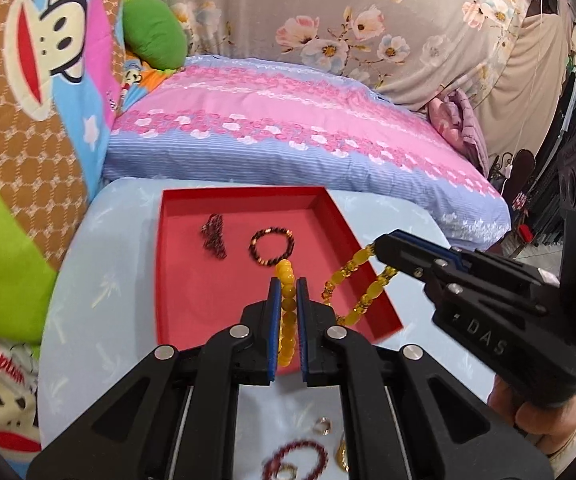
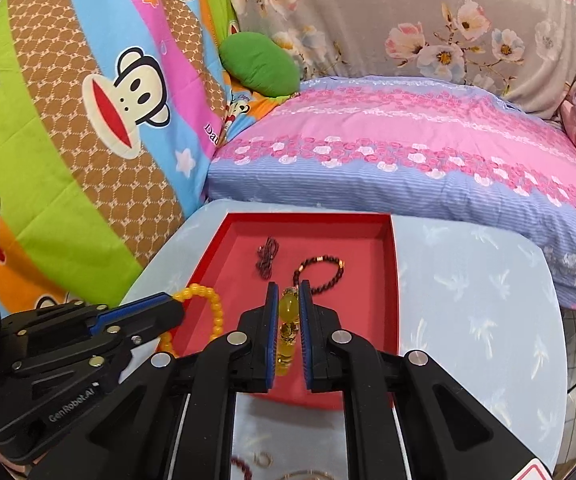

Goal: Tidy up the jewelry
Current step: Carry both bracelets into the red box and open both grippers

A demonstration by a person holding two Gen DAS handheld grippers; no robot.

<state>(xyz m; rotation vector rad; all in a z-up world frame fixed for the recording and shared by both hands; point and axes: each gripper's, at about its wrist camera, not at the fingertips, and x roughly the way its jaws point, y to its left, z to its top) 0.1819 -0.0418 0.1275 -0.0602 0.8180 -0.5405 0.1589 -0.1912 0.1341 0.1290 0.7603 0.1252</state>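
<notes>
Grippers clamped: left gripper (image 1: 287, 292) on yellow bracelet (image 1: 288, 312), right gripper (image 2: 288, 300) on amber bracelet (image 2: 286, 320) (both aloft). Lower inside red tray (image 1: 176, 280) before releasing; avoid dark bracelet (image 1: 272, 246).

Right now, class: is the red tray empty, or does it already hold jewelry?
Not empty: the red tray holds a dark beaded bracelet and a dark tangled chain.

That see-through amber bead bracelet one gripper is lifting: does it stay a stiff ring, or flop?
The translucent amber oval-bead bracelet probably flops: it sags in a loop below the right gripper. Glossy beads look slippery, likely needing a firm pinch.
</notes>
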